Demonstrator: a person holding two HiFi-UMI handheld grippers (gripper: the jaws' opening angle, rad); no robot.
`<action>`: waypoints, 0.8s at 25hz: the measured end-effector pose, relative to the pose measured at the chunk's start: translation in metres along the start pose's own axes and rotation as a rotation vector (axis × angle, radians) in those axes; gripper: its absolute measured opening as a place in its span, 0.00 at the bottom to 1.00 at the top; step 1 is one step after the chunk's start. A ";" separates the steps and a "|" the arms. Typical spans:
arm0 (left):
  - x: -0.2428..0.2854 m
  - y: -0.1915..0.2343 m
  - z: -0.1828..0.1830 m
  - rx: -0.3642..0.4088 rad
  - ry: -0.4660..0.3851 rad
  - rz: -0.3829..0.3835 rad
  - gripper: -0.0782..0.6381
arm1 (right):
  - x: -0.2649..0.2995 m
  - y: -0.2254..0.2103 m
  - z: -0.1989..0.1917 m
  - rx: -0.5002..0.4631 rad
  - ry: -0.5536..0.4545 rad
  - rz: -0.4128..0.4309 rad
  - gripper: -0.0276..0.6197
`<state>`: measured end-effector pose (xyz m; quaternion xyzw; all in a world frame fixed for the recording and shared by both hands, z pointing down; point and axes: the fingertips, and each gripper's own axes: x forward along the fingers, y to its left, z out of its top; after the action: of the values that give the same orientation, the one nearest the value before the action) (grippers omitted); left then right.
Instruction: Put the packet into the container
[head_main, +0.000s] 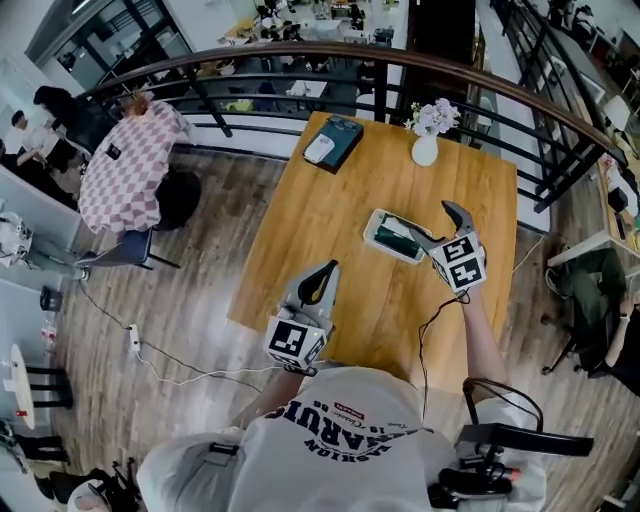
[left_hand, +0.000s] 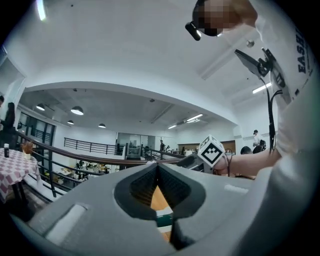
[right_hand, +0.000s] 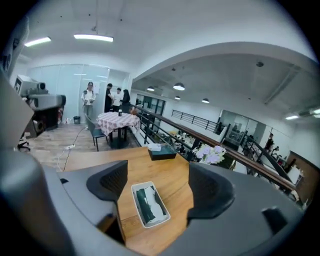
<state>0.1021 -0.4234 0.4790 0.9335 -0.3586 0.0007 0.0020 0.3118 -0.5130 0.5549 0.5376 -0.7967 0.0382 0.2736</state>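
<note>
On the wooden table (head_main: 330, 220) lies a white rectangular container (head_main: 372, 234) with a dark green packet (head_main: 396, 236) inside it. My right gripper (head_main: 440, 222) hovers just right of the container, jaws apart, nothing between them. In the right gripper view the container (right_hand: 138, 191) and packet (right_hand: 147, 202) lie on the table below the open right gripper (right_hand: 159, 184). My left gripper (head_main: 326, 272) hangs over the table's near left part, jaws together and empty. Through the shut left gripper (left_hand: 157, 167) I glimpse a bit of the green packet (left_hand: 164, 219).
A dark tissue box (head_main: 332, 141) and a white vase of flowers (head_main: 427, 135) stand at the table's far end. A curved railing (head_main: 300, 55) runs behind it. A checkered table (head_main: 125, 165) stands at far left. Cables trail on the floor (head_main: 180, 330).
</note>
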 end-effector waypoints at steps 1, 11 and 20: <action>0.003 -0.004 0.002 0.001 -0.007 -0.014 0.11 | -0.019 0.000 0.002 0.026 -0.035 -0.034 0.64; 0.018 -0.043 0.018 0.021 -0.047 -0.154 0.11 | -0.175 0.015 -0.035 0.245 -0.248 -0.362 0.57; 0.020 -0.059 0.022 0.016 -0.061 -0.201 0.11 | -0.210 0.027 -0.043 0.300 -0.271 -0.453 0.55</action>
<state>0.1559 -0.3931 0.4571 0.9644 -0.2629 -0.0250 -0.0163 0.3619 -0.3110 0.4971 0.7363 -0.6710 0.0213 0.0839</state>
